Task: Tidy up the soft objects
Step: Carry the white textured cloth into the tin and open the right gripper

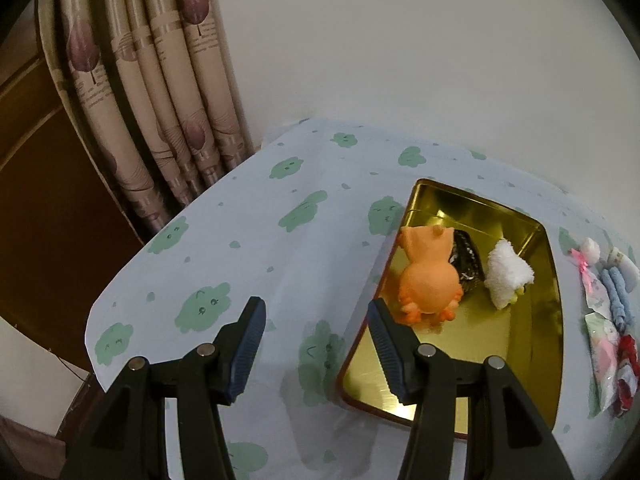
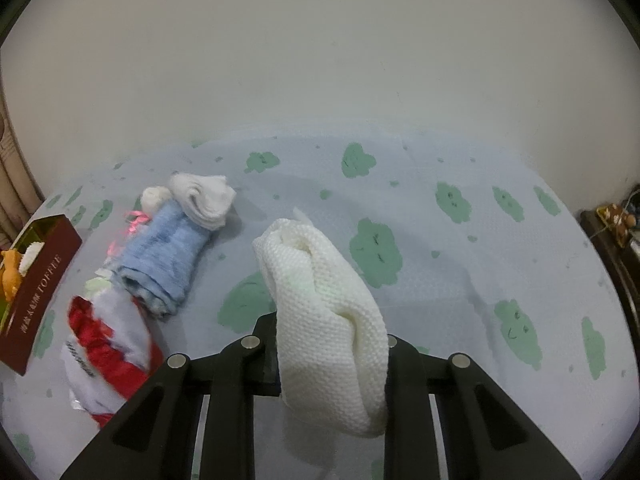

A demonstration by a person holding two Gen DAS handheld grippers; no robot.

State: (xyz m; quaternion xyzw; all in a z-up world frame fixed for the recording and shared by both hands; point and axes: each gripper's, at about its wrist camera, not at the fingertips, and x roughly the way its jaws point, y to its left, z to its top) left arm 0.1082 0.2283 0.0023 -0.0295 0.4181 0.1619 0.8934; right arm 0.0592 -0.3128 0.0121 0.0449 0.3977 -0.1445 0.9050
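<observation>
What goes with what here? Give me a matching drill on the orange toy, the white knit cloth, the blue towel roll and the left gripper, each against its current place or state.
Things:
1. orange toy
2. white knit cloth
3. blue towel roll
4. left gripper

Places or states:
A. lying on the tablecloth, outside the tin
B. open, nothing between the jaws
C. inside the gold tin
D. clamped in the right gripper

Pairs: 1-C, 2-D, 3-A, 4-B
</observation>
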